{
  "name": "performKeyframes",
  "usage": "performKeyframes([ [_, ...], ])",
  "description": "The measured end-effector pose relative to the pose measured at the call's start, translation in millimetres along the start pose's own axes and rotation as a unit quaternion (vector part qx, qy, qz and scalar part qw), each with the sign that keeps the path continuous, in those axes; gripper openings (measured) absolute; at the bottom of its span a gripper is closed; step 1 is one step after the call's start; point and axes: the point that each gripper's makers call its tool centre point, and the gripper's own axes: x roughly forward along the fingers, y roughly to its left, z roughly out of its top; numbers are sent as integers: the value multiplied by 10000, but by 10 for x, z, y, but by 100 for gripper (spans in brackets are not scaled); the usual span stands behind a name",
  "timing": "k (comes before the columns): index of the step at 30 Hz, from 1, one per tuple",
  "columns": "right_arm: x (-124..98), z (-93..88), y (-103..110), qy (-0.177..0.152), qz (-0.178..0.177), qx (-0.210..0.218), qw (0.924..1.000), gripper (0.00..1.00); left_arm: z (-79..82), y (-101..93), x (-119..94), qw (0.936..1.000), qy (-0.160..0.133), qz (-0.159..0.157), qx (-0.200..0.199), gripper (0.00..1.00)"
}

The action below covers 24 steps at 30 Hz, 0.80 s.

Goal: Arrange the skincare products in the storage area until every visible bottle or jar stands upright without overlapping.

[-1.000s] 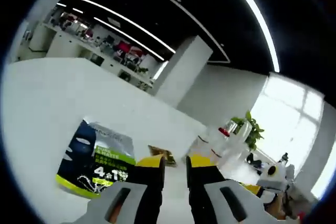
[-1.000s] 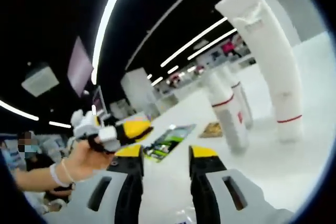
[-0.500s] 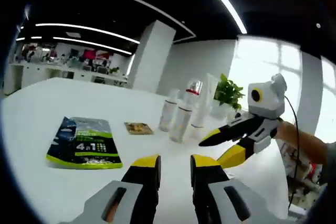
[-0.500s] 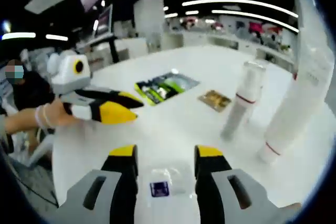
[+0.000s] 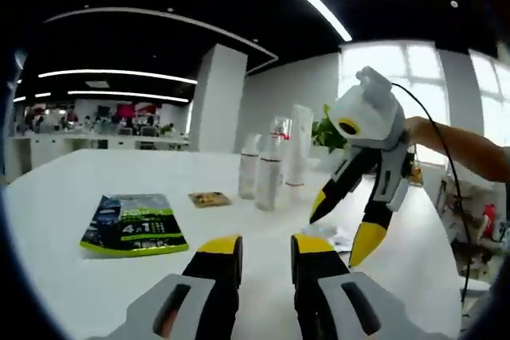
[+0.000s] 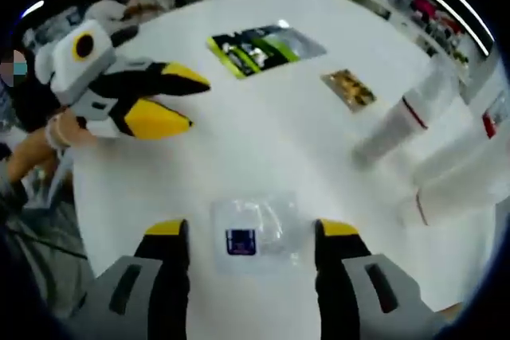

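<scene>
Between R gripper fingers, clear flat sachet

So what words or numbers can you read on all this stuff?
"4 in 1": that is how the big white print on the dark green packet looks; its smaller lines are too blurred.
Clear pouch: its small blue label is too small to read.
Small gold packet: no readable print.
White bottles: red bands, any lettering too blurred.
</scene>
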Motion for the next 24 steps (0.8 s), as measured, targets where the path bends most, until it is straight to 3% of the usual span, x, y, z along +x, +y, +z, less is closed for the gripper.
performKeyframes([
  [4, 8, 7, 24, 257, 24, -44, 9997, 59, 7, 6, -7, 9999, -33, 54, 93, 25],
  [7, -21, 25, 49, 338, 51, -63, 9994, 40, 22, -26, -15, 9999, -76, -12, 112, 24],
  [11, -34, 36, 55, 328, 64, -93, 9994, 39, 58, -106, -19, 9996, -159, -249, -13, 24],
  [14, -70, 93, 70, 121, 64, -126, 9998, 39, 79, -114, -34, 9993, -214, -302, -86, 24],
  [17, -180, 359, 56, -651, 26, 39, 9979, 39, 162, -72, -60, 9979, -444, -309, -343, 25],
  [19, -285, 567, 8, -1290, -103, 153, 9915, 39, 209, -42, -86, 9966, -587, -288, -507, 25],
  [20, -309, 608, -4, -1418, -127, 214, 9896, 39, 239, -15, -105, 9957, -673, -247, -592, 24],
  [22, -458, 822, -101, -2218, -403, 414, 9734, 39, 271, 14, -133, 9957, -736, -138, -545, 24],
  [24, -651, 1036, -171, -3354, -542, 888, 9363, 39, 293, 13, -140, 9959, -802, -93, -403, 23],
])
